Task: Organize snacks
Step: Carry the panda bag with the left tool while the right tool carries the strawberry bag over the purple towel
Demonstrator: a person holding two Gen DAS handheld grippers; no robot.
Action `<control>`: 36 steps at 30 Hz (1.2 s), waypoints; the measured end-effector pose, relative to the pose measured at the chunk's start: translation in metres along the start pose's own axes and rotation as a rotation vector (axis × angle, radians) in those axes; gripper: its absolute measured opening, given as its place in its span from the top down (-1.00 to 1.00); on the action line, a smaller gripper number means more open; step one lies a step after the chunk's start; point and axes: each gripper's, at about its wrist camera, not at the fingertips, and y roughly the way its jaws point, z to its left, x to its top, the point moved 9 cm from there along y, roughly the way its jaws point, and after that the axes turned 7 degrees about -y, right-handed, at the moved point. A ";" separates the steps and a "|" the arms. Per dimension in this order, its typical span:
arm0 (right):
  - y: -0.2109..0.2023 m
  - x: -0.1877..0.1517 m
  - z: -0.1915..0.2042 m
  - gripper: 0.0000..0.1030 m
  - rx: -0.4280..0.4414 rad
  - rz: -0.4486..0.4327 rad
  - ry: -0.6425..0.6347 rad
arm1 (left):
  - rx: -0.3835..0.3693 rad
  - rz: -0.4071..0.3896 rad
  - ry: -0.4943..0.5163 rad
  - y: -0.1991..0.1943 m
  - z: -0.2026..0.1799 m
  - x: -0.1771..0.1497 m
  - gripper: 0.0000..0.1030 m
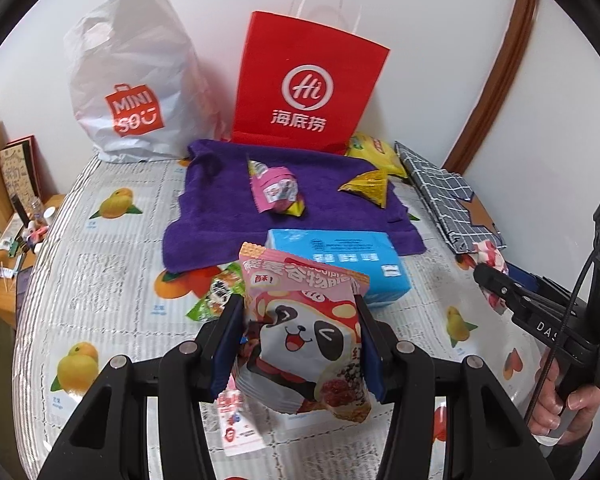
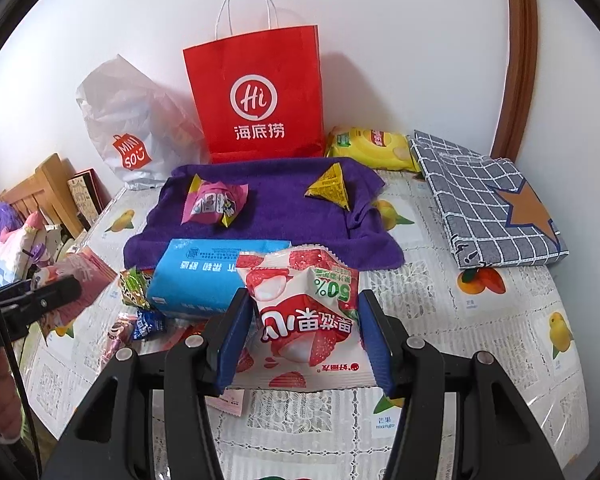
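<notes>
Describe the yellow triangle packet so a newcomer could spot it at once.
Find the red paper bag standing against the wall, then the purple towel spread in front of it. The yellow triangle packet lies on the towel's right part, apart from the pink packet on its left. It is the only pyramid-shaped one, much smaller than the yellow chip bag behind the towel.

The left claw (image 1: 300, 344) tilts downward, its blue pads (image 1: 227, 344) pressed against both sides of a snack packet. The right claw (image 2: 306, 338) tilts down likewise, clamped on another packet. A hand (image 1: 560, 408) grips its handle.
</notes>
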 end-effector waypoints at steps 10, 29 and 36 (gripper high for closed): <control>-0.008 0.019 -0.004 -0.04 0.002 -0.022 0.010 | -0.027 -0.012 0.025 0.001 -0.023 0.016 0.03; 0.031 0.062 -0.012 -0.04 0.012 -0.016 0.016 | -0.016 -0.013 -0.001 0.033 -0.010 0.064 0.03; 0.062 0.078 -0.016 -0.04 0.015 -0.001 0.021 | 0.013 -0.013 -0.036 0.051 0.012 0.089 0.03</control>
